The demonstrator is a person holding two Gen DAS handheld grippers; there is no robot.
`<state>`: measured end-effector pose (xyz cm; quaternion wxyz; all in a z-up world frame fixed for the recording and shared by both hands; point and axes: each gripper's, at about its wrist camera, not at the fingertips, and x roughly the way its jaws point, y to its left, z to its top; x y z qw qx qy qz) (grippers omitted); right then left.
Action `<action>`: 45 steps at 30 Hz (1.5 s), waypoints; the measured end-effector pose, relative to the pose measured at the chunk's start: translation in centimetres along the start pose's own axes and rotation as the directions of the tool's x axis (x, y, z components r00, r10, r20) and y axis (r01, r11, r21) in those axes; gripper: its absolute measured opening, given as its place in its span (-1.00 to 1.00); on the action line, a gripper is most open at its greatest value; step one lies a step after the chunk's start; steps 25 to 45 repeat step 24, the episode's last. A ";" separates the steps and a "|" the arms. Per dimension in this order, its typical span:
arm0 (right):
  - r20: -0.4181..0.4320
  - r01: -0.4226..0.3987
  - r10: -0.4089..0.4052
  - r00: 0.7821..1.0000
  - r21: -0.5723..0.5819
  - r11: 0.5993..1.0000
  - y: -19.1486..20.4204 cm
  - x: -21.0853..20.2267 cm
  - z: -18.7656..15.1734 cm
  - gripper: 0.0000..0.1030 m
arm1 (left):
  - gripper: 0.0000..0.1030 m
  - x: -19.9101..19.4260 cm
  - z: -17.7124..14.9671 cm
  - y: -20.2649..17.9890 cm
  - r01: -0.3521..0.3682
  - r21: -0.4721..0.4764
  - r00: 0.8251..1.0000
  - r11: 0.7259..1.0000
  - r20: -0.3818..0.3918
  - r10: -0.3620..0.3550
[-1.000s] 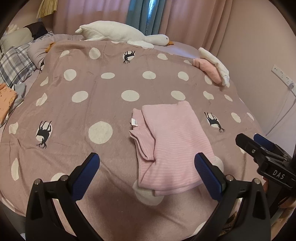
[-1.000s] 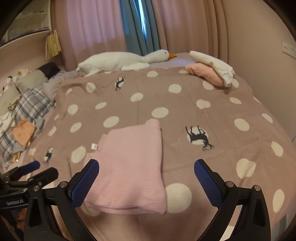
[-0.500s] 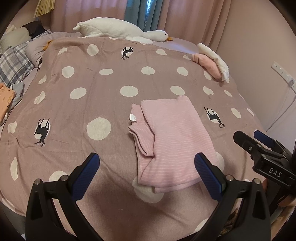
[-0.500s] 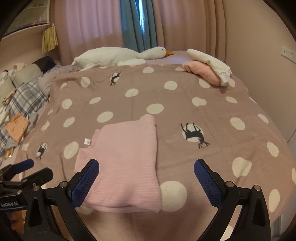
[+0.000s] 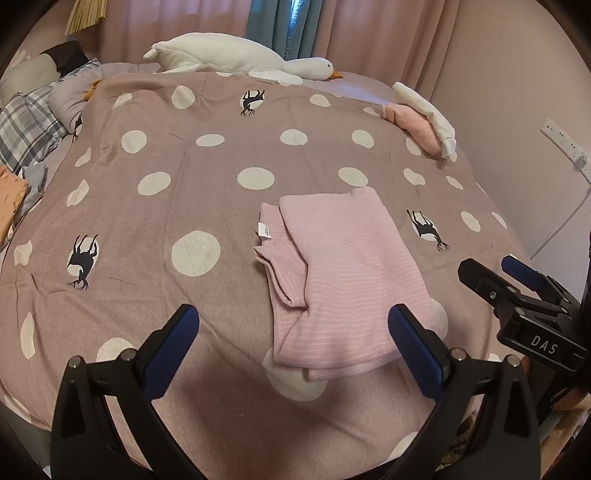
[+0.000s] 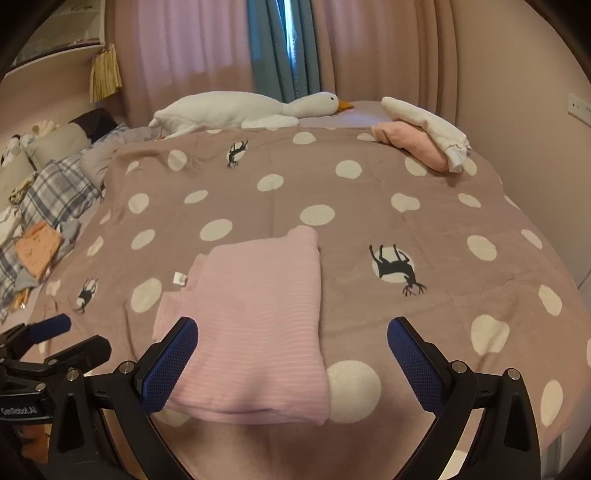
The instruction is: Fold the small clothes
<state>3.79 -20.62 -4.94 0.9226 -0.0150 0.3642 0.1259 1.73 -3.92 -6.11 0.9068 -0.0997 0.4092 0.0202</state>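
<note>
One folded pink garment [image 5: 347,280] lies on the dotted blanket [image 5: 221,206]. Two grippers, left [image 5: 293,349] and right [image 6: 291,360], hang above its near edge, both spread wide, holding nothing. One plush goose [image 5: 240,55] lies beyond.

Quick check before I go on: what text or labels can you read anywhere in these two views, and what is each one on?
"DAS": white letters on the body of the right tool, seen from the left wrist view.
"GenRobot.AI": on the body of the left tool, at the right wrist view's left edge.
White tag on the folded pink garment: print too small to read.
Blue curtain: faint vertical lettering, unreadable.
</note>
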 end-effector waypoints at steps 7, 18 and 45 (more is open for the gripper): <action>0.001 0.002 -0.002 1.000 0.000 1.000 0.0 0.0 0.0 0.97 | 0.99 0.1 -0.2 0.1 0.004 -0.005 1.000 1.000 -0.006 -0.004; -0.005 0.000 0.000 1.000 -0.003 1.000 -0.1 0.0 0.0 0.97 | 0.99 -0.2 -0.2 0.0 0.012 -0.002 1.000 1.000 0.000 -0.012; -0.007 0.005 -0.005 1.000 -0.007 1.000 -0.1 0.1 0.0 0.97 | 0.99 -0.3 0.0 0.2 0.017 -0.006 1.000 1.000 -0.003 -0.017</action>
